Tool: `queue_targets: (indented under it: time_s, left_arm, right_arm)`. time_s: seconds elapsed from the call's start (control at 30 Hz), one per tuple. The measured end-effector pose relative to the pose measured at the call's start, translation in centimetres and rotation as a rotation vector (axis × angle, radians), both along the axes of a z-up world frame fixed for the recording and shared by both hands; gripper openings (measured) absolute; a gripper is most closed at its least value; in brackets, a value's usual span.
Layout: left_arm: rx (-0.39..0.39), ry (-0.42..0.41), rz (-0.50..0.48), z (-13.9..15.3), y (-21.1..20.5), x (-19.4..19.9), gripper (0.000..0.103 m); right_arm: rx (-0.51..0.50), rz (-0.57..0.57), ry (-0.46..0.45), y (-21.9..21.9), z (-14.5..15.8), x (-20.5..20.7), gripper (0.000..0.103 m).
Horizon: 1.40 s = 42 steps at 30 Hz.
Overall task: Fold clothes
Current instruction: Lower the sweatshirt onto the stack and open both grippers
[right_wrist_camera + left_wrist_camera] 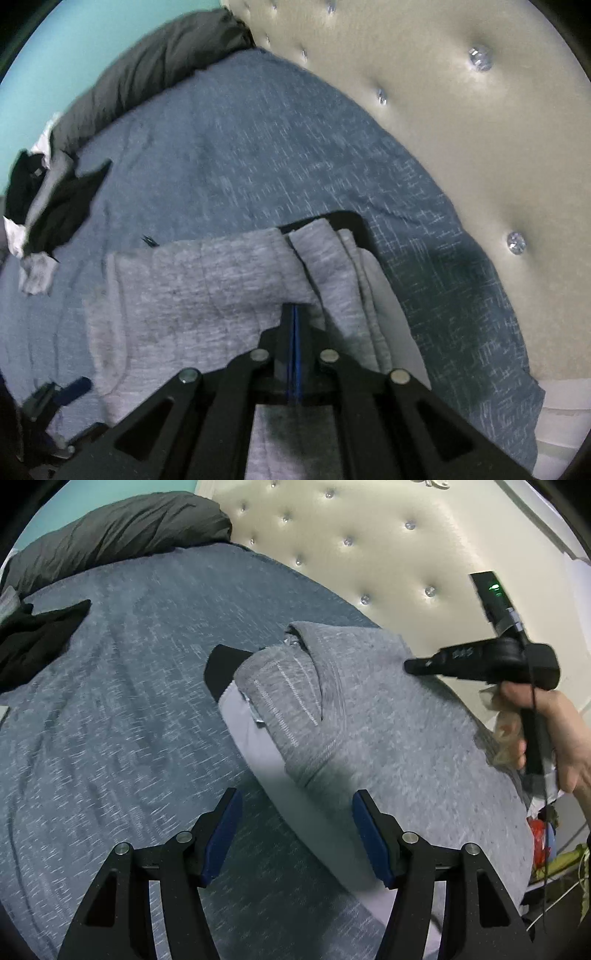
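L hand-held gripper (297,834) hovers w/ fingers apart, just over the near edge of the grey garment (369,716) on the bed (110,701). R hand-held gripper (294,314) is clamped on the garment's fold. Beyond: black clothes (33,642), headboard (369,535).

Black gripper (297,834), blue pads (221,840), silver screws.
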<state>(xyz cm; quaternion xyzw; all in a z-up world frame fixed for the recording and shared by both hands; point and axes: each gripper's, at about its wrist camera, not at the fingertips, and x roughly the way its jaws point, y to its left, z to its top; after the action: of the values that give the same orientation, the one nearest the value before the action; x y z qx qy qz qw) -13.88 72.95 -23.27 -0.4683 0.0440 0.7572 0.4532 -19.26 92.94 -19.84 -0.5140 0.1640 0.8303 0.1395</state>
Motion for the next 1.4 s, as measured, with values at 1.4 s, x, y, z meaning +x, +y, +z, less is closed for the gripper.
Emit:
queue_targets:
  time_s: [1.4]
  left_arm:
    - [0.037, 0.104, 0.012, 12.4, -14.8, 13.4, 0.066]
  right_arm:
    - [0.028, -0.086, 0.324, -12.1, 8.6, 26.8, 0.003]
